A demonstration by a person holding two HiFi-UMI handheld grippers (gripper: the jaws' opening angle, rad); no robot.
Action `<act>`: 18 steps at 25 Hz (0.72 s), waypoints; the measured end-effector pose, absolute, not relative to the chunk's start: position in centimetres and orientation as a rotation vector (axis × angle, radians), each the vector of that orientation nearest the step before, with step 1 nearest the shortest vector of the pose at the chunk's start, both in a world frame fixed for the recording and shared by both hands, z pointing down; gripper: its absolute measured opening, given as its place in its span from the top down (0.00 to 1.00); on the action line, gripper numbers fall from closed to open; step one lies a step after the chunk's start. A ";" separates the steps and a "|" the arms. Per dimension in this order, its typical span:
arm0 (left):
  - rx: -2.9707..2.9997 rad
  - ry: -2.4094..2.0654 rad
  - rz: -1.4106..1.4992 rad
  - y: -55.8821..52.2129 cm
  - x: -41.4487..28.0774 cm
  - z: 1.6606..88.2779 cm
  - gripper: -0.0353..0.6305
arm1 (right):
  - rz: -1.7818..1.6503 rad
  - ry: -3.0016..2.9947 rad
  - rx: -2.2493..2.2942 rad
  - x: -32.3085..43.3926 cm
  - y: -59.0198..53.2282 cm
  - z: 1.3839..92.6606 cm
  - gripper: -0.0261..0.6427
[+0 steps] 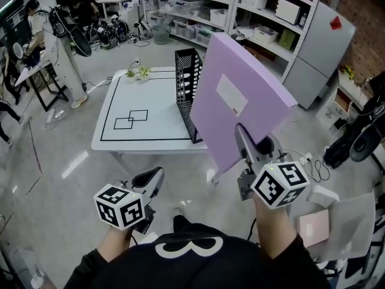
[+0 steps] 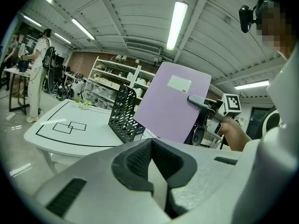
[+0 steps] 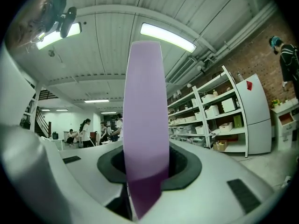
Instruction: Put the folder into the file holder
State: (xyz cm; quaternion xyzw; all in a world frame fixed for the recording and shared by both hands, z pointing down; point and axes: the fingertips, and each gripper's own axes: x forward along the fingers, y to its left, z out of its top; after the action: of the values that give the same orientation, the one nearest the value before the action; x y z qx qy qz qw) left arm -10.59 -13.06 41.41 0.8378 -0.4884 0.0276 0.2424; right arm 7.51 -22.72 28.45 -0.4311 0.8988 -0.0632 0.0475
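Right claw [image 1: 243, 140] grips purple folder [image 1: 240, 83] aloft near black file holder [image 1: 187, 83].

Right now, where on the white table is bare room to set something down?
Bare: the left and middle of the table, between the plants at the far edge and the near edge. Crowded: the right edge, where the file holder stands and the right gripper holds the folder close.
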 end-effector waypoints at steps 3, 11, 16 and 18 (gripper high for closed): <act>2.267 -1.336 0.082 -14.9 -11.6 42.1 0.94 | -0.178 2.730 -1.324 6.6 -25.4 27.9 0.75; 2.218 -1.375 0.071 -21.3 -15.8 42.0 0.94 | -0.162 2.712 -1.366 3.6 -32.9 26.4 0.75; 2.206 -1.397 0.045 -25.8 -18.1 41.5 0.94 | -0.179 2.699 -1.391 2.0 -36.9 26.9 0.75; 2.205 -1.398 0.042 -27.2 -18.7 41.3 0.94 | -0.200 2.710 -1.385 1.2 -38.1 27.3 0.75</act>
State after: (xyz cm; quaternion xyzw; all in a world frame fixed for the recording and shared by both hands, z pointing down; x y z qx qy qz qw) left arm -18.74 -27.24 41.29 0.8148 -0.5168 0.0156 0.2622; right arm 1.23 -38.14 27.30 -0.4536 0.8876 -0.0655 0.0459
